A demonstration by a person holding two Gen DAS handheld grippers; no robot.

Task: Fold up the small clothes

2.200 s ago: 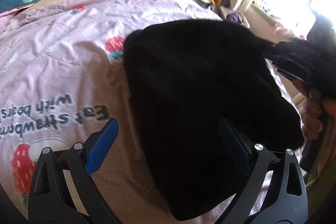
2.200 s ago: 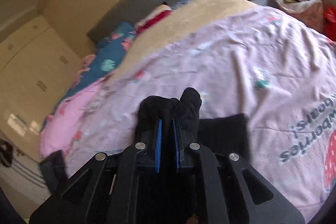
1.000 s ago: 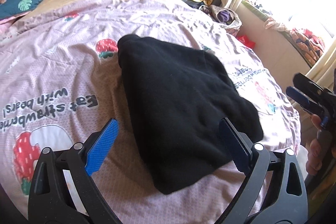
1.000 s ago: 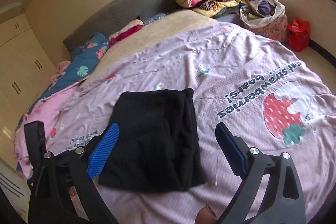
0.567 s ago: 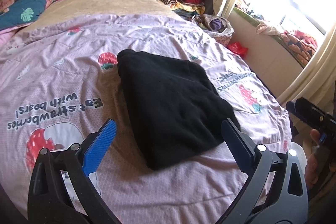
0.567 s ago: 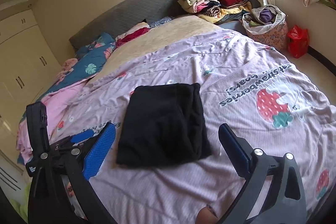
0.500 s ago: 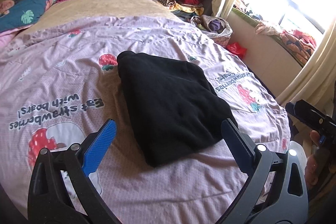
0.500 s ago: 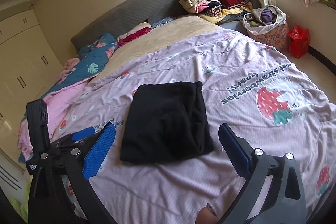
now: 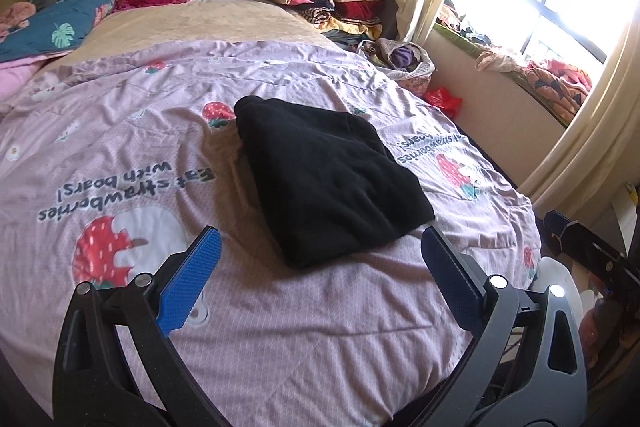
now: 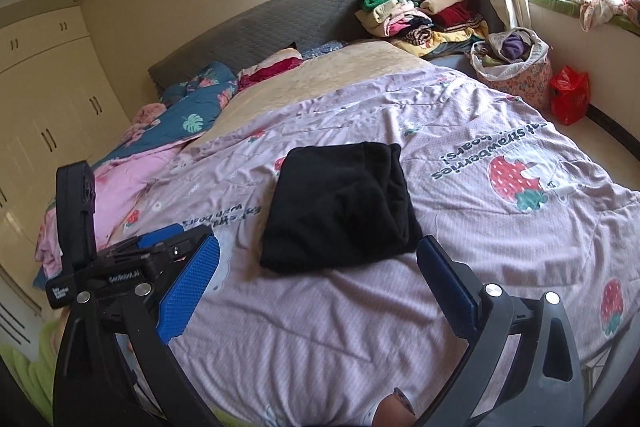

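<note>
Garment [image 9: 324,179] on bedspread [image 9: 120,155] (mid-bed)

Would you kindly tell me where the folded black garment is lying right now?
The folded black garment lies flat mid-bed on the pink strawberry quilt, ahead of both open tools, right of the "Eat strawberries with bears!" print in the left wrist view.

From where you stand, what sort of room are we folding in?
A bedroom, by the look of it: a bed with a strawberry-print quilt, a padded grey headboard and built-in wardrobes. The folded black garment lies on the quilt.
</note>
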